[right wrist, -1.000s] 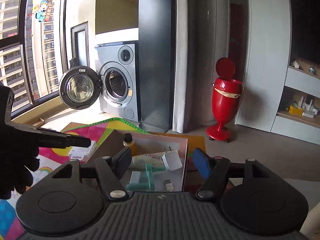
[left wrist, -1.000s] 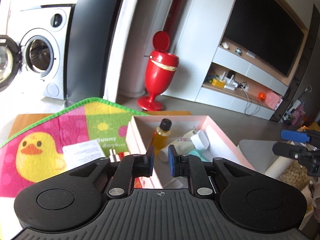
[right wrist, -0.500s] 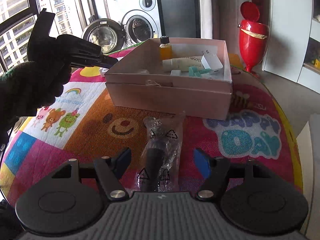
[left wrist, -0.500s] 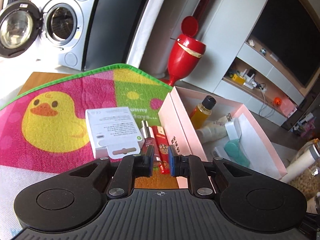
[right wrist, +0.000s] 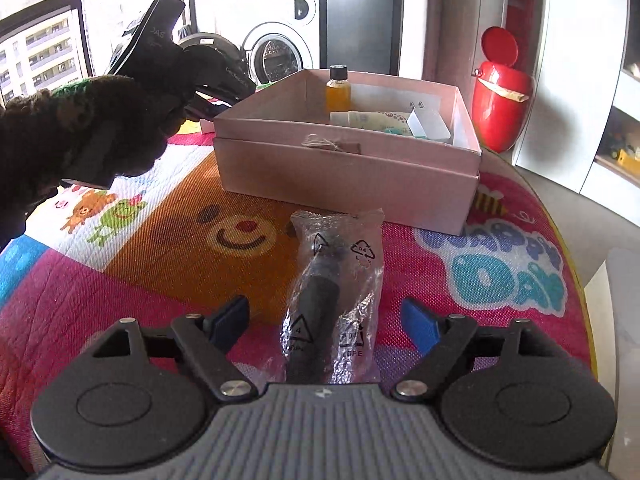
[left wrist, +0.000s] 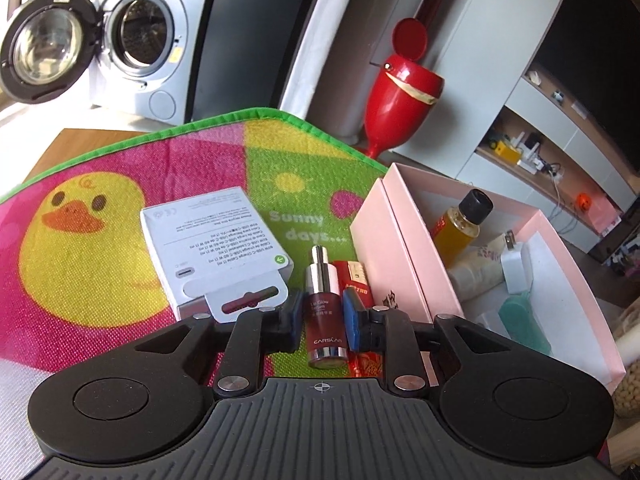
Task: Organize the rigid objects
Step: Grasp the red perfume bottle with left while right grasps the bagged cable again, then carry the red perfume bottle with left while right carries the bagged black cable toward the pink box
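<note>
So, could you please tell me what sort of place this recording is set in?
Most likely a home living area: a front-loading washing machine, a wall-mounted television over shelves, and a children's play mat.

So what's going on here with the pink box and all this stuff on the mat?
A person is sorting small items into the pink box with two handheld grippers. The left gripper, jaws opening, straddles a dark red serum bottle lying on the mat. The right gripper, also opening, straddles a plastic-wrapped black item. Neither is gripped yet.
</note>
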Demonstrator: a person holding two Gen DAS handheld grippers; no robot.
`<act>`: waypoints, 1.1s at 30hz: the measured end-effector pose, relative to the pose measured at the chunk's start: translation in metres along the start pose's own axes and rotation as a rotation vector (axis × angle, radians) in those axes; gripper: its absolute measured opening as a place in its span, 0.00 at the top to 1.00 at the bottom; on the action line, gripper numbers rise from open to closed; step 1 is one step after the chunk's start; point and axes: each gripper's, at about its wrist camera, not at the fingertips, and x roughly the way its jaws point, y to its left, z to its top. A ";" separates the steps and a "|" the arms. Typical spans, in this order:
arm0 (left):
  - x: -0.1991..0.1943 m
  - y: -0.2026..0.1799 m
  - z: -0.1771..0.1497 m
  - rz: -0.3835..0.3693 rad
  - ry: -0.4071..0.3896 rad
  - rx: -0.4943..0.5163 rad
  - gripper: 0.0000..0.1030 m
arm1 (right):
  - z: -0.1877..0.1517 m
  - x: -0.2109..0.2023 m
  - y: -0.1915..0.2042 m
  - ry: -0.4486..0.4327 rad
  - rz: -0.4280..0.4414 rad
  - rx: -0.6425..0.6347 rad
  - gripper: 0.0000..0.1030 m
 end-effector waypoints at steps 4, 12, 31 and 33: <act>-0.023 0.004 -0.019 0.004 0.003 0.057 0.77 | 0.001 0.000 -0.004 -0.011 0.012 0.023 0.17; -0.079 -0.004 -0.078 -0.041 0.037 0.138 0.77 | 0.001 0.002 -0.006 -0.008 0.039 0.037 0.09; -0.096 -0.029 -0.121 -0.032 0.004 0.212 0.76 | 0.005 0.006 -0.004 0.038 0.074 0.024 0.00; -0.099 -0.034 -0.125 -0.026 -0.001 0.240 0.76 | 0.007 0.006 -0.004 0.041 0.055 0.025 0.09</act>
